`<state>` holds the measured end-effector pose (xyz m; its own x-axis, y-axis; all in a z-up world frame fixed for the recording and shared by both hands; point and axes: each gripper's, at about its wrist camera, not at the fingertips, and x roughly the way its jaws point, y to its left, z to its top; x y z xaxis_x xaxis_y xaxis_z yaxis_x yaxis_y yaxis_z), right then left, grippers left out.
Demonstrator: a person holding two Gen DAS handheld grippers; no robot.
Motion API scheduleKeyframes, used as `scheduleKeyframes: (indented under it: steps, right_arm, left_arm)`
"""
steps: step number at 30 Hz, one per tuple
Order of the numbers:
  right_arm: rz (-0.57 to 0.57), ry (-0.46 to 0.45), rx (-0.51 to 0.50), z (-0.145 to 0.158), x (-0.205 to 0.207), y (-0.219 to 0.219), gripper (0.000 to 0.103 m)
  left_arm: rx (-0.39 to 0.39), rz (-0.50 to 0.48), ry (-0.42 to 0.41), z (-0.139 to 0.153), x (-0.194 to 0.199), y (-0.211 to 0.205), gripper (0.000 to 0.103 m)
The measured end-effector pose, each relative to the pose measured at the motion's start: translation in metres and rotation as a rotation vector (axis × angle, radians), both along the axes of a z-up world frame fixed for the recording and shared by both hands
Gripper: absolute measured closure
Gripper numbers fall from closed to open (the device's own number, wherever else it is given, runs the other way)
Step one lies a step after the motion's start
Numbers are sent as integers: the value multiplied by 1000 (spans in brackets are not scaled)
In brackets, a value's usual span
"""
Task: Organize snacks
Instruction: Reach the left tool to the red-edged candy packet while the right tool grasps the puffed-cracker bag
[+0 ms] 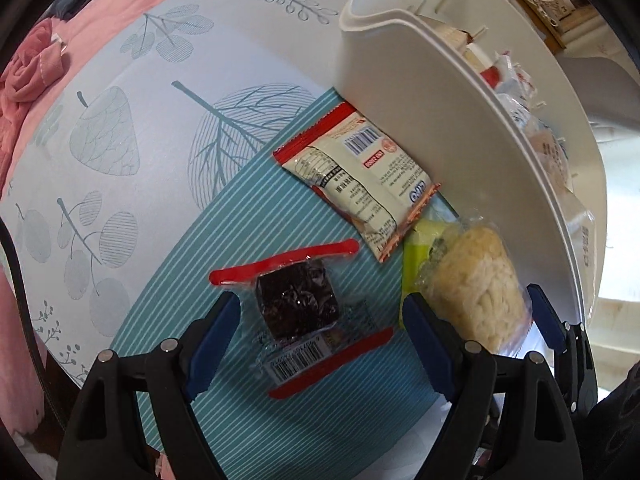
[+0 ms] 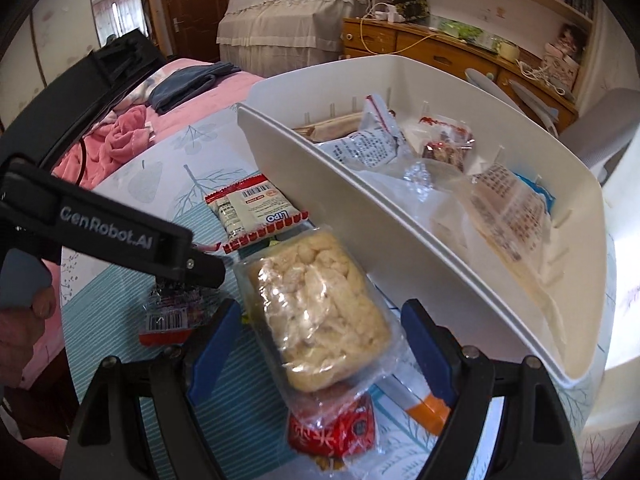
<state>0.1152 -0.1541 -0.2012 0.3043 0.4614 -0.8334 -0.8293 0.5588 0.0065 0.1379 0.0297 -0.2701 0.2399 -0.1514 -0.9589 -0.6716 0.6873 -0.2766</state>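
Note:
A dark snack block in clear wrap with red ends (image 1: 296, 304) lies on the teal striped mat (image 1: 192, 280). My left gripper (image 1: 320, 344) hangs open over it, pads clear of both sides. Beside it, against the white bin (image 1: 432, 128), sits a clear pack of pale puffed snack (image 1: 476, 280). My right gripper (image 2: 320, 344) straddles that pale pack (image 2: 320, 312), open, pads close to its edges. A cream pack with red edges (image 1: 360, 176) lies further up by the bin wall (image 2: 352, 208). The left gripper's finger (image 2: 200, 268) shows at the left of the right wrist view.
The bin holds several wrapped snacks (image 2: 496, 200). A red packet (image 2: 332, 428) and an orange-tipped one (image 2: 424, 404) lie under the pale pack, with a yellow-green packet (image 1: 416, 248) beside it. Leaf-print tablecloth (image 1: 140, 100) spreads left; pink bedding (image 2: 132, 136) lies beyond the table edge.

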Motion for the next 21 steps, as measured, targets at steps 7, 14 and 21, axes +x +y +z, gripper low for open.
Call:
scheduleKeyframes:
  steps: [7, 14, 21]
  right_arm:
    - [0, 4, -6, -4, 3, 4, 20]
    - [-4, 8, -14, -8, 5, 5, 27]
    - [1, 20, -11, -7, 4, 6, 34]
  left_arm:
    - [-7, 21, 55, -13, 16, 4, 26]
    - [19, 48, 138, -15, 30, 1, 32]
    - [54, 53, 157, -15, 33, -12, 44]
